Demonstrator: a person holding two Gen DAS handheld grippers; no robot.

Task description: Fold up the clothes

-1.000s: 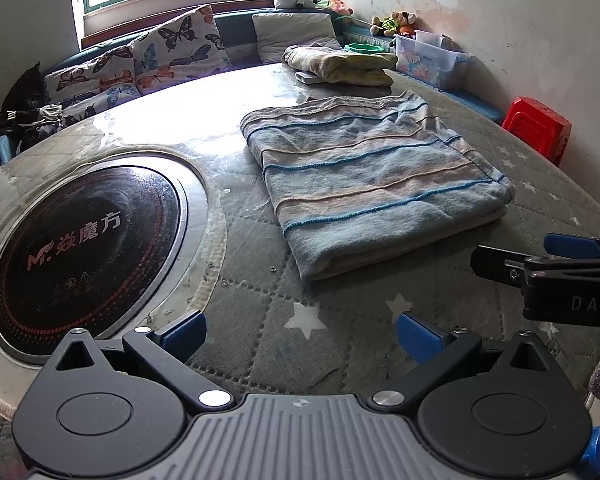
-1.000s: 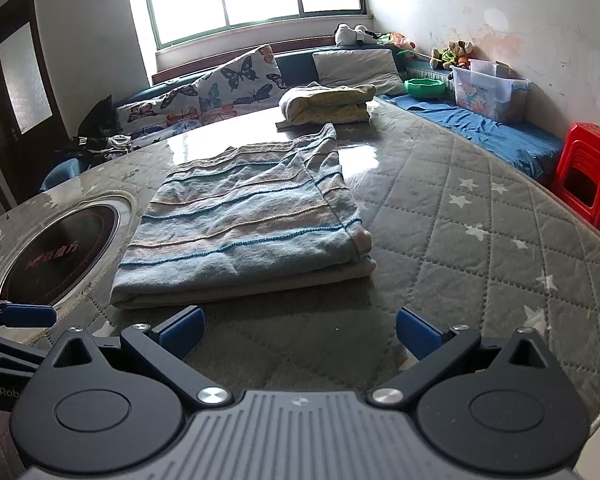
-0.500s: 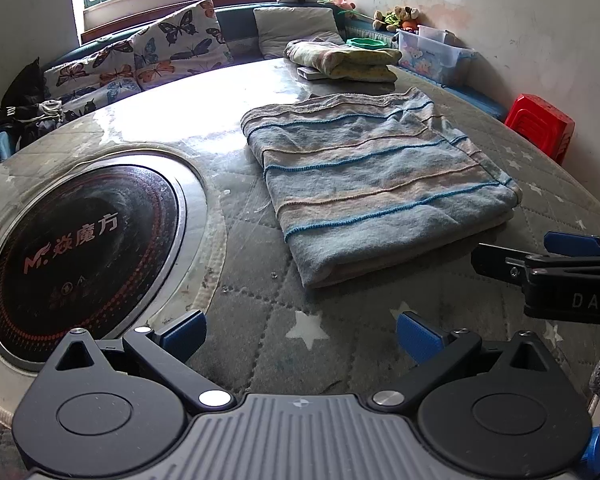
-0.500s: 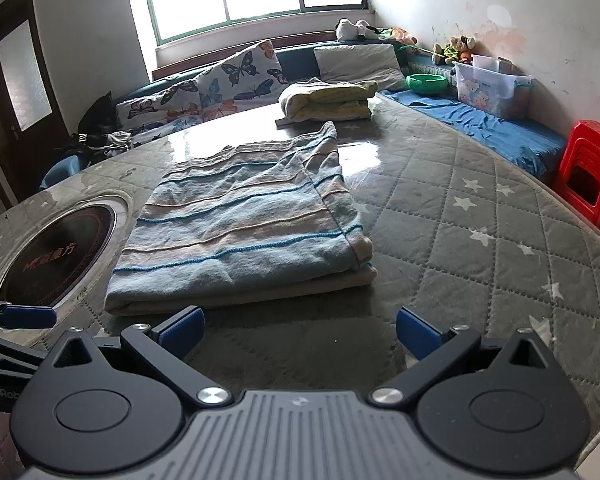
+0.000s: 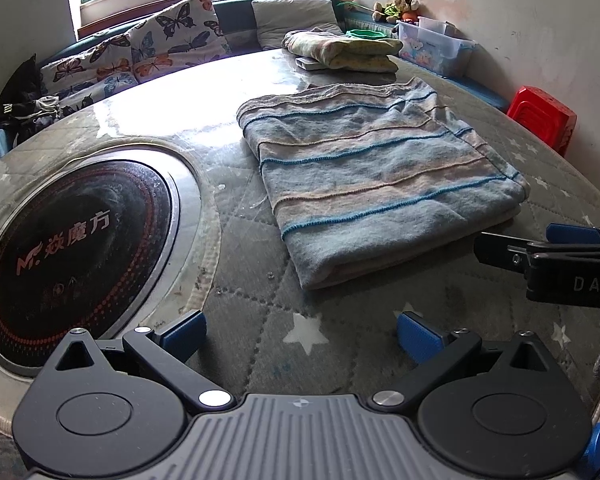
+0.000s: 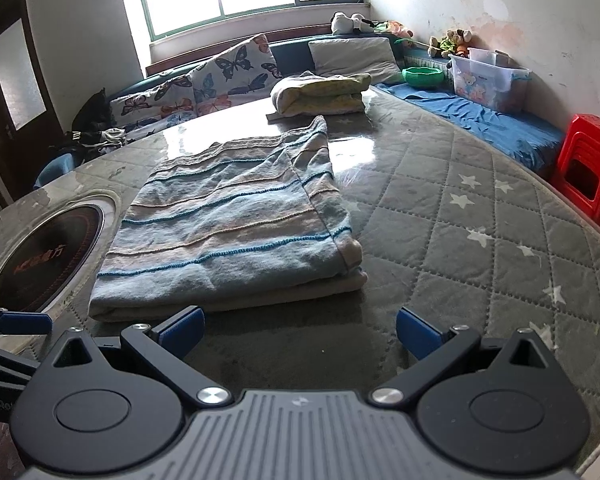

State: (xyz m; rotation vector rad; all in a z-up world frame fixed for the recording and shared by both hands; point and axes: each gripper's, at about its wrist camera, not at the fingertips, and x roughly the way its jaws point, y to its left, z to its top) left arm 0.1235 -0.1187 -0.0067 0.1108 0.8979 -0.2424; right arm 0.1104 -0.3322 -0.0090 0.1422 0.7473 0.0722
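A blue and beige striped garment (image 5: 380, 176) lies folded flat in a rectangle on the quilted grey table cover (image 5: 260, 312); it also shows in the right wrist view (image 6: 228, 236). My left gripper (image 5: 300, 334) is open and empty, just short of the garment's near left corner. My right gripper (image 6: 298, 330) is open and empty, close to the garment's near edge. The right gripper's side shows at the right of the left wrist view (image 5: 548, 256).
A round black induction cooktop (image 5: 68, 240) is set in the table at left. A folded yellow blanket (image 5: 348, 50) lies at the table's far side. A red stool (image 6: 588, 168), a plastic box (image 6: 486, 76) and a cushioned bench stand along the wall.
Both grippers have moved forward a little toward the folded garment, which now looks nearer. Both stay open and empty.
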